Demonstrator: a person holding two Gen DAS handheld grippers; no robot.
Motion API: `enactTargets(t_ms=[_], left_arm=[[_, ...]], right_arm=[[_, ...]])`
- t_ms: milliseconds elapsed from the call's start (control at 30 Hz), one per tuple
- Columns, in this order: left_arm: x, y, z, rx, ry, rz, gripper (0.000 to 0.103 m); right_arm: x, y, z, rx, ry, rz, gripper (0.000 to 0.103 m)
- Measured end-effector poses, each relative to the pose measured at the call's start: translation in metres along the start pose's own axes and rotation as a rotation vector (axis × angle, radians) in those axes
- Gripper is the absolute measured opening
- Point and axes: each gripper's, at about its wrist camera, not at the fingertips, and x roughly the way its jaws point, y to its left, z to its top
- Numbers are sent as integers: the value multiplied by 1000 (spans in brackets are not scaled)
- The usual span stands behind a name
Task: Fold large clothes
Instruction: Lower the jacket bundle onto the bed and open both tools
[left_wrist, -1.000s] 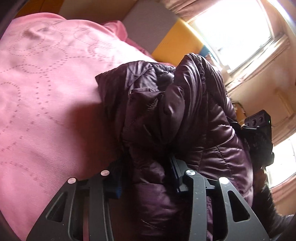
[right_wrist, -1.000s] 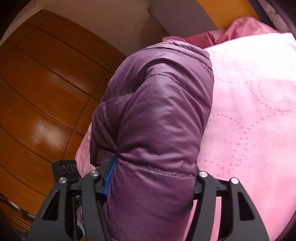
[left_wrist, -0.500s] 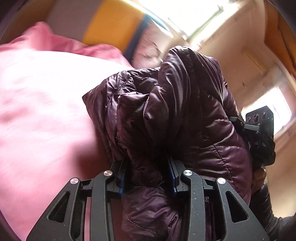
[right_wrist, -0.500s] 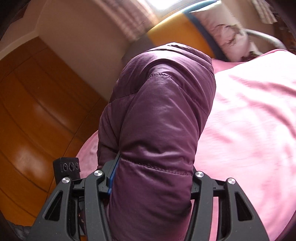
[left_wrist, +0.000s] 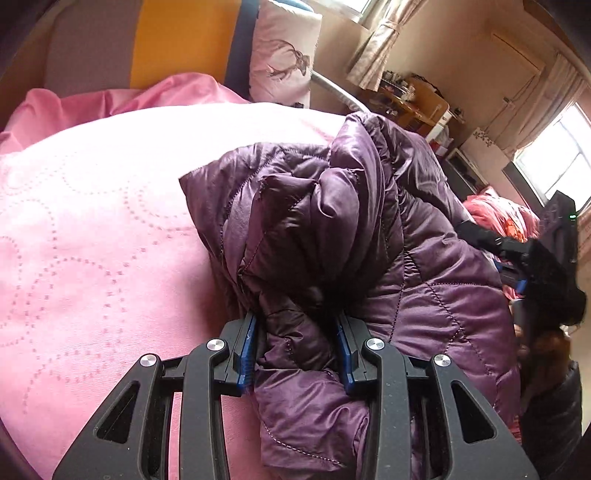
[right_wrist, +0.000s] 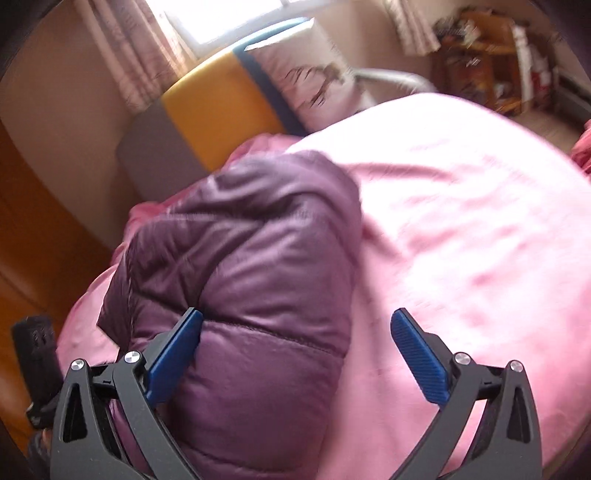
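A purple quilted puffer jacket (left_wrist: 369, 236) lies bunched on a pink bed cover (left_wrist: 92, 229). My left gripper (left_wrist: 297, 332) is shut on a thick fold of the jacket, its blue pads pressed into the fabric. In the right wrist view the jacket (right_wrist: 251, 280) lies on the pink cover (right_wrist: 461, 229). My right gripper (right_wrist: 297, 325) is open wide; its left pad touches the jacket's side and its right pad stands apart over the cover. The right gripper also shows in the left wrist view (left_wrist: 524, 258), at the jacket's far edge.
A grey, yellow and blue headboard (left_wrist: 177, 40) and a white deer-print pillow (left_wrist: 284, 55) stand at the bed's far end. A cluttered wooden desk (left_wrist: 410, 99) and a window (left_wrist: 554, 162) are beyond. A wooden wardrobe (right_wrist: 26, 236) is left of the bed.
My right gripper has opened and let go of the jacket. Both grippers have swung toward the headboard end. My left gripper keeps its grip on the fold.
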Motion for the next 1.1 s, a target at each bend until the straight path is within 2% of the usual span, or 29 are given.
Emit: enactTargets(t_ms=[100,200,333,400,533,600,700,867,1100], left_arm=[[-7,-1,2,-6,-42,30,35],[-8,-7,10,-7,-76,56,35],[-9,-4,2,13,-72,96,38],[-1,1,1,8,-69,106,44],[14,16,-8,-19,-62,103,55],[20,20,-11,-27,-64,113,56],[15,21,-12,-53,-68,112,56],[-15,5,-20,-7,-133,167,60],[-45,-8,-26,22,-205,204,70]], right_arm=[[-18,37,3,-46,-51,5,101],[-14,68,-6,-140,-56,-11,100],[33,110,-7,-241,11,-96,94],[54,117,-8,-278,32,-137,94],[96,111,-17,-293,72,-157,94],[104,110,-17,-301,84,-177,95],[95,110,-23,-307,76,-180,95],[54,110,-24,-273,5,-171,98],[8,111,-45,-236,-54,-180,100]])
